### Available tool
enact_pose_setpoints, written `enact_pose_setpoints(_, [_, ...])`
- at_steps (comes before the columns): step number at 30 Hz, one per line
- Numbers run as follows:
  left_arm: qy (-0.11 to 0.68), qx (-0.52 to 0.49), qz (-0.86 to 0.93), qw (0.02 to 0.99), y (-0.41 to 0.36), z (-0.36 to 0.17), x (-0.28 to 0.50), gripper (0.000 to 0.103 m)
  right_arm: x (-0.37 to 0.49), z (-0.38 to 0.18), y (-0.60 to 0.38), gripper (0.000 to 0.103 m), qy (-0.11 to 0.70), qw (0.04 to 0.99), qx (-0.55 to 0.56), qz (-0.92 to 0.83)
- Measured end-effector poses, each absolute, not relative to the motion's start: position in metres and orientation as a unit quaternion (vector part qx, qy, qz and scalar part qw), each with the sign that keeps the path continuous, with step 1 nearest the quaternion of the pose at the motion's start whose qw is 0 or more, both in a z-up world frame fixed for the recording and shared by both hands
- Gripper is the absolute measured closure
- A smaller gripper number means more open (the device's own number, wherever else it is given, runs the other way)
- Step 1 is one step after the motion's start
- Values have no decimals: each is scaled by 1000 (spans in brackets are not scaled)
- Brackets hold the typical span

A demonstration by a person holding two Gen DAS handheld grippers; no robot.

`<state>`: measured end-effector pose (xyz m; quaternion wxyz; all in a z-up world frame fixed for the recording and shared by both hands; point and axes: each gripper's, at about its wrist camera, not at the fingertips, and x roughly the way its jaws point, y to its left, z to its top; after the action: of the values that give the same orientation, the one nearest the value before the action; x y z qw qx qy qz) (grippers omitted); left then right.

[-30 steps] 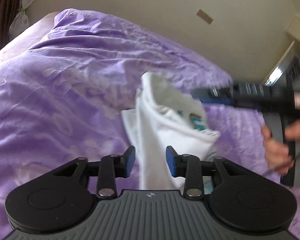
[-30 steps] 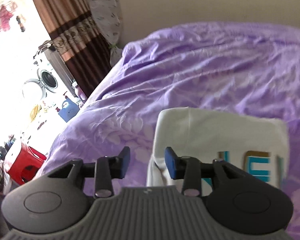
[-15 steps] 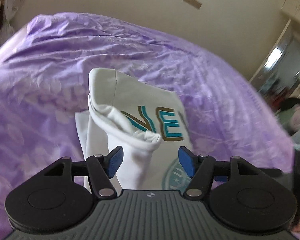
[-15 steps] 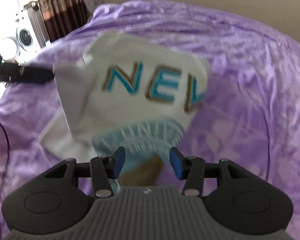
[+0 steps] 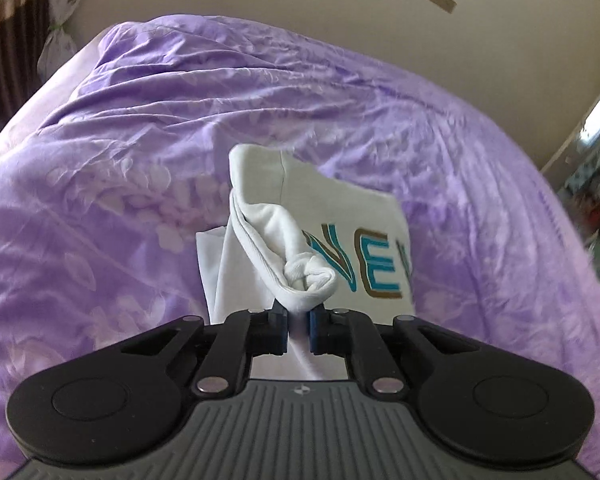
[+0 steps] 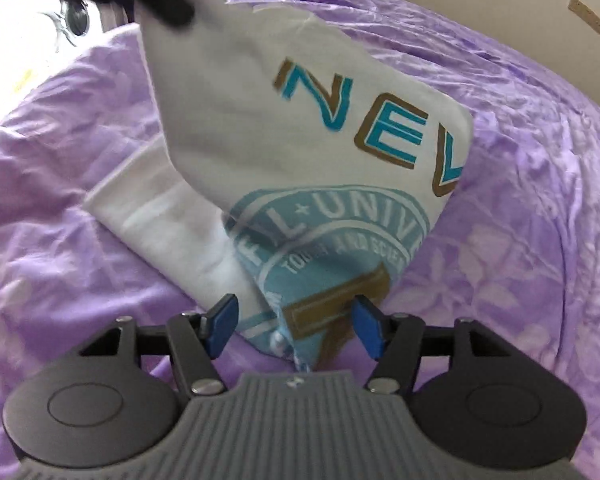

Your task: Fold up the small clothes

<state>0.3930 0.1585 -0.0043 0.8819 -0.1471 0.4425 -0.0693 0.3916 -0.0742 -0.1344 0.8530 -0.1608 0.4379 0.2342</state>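
A white T-shirt (image 5: 340, 216) with teal and brown lettering lies partly folded on the purple bed cover (image 5: 140, 140). My left gripper (image 5: 298, 320) is closing, and its blue pads pinch a bunched white edge of the shirt and lift it. In the right wrist view the T-shirt (image 6: 260, 120) hangs stretched from the blurred black left gripper (image 6: 160, 0) at the top left. My right gripper (image 6: 294, 320) is opening. The shirt's lower printed corner lies between its fingers, and neither pad presses on it.
The purple bed cover (image 6: 520, 160) spreads wrinkled on all sides. A beige wall (image 5: 340, 8) stands behind it. A dark curtain (image 5: 4, 40) hangs at the left, and a washing machine (image 6: 72, 16) shows in bright light beyond the bed's edge.
My left gripper went from wide open to pinched on the shirt's bunched edge and lifted it. My right gripper came down to the shirt's lower corner and spread its jaws wider.
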Motion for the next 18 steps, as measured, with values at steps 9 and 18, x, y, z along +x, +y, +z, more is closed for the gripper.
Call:
enact_pose_setpoints(9, [453,-205,-97,862,180,-28,390,94,395,-116,-107,103,422,874,-158,182])
enact_pose_setpoints(18, [506,-218,-80,831,198,-125,369,94,394,-141,-134,103,476,858,-91,170])
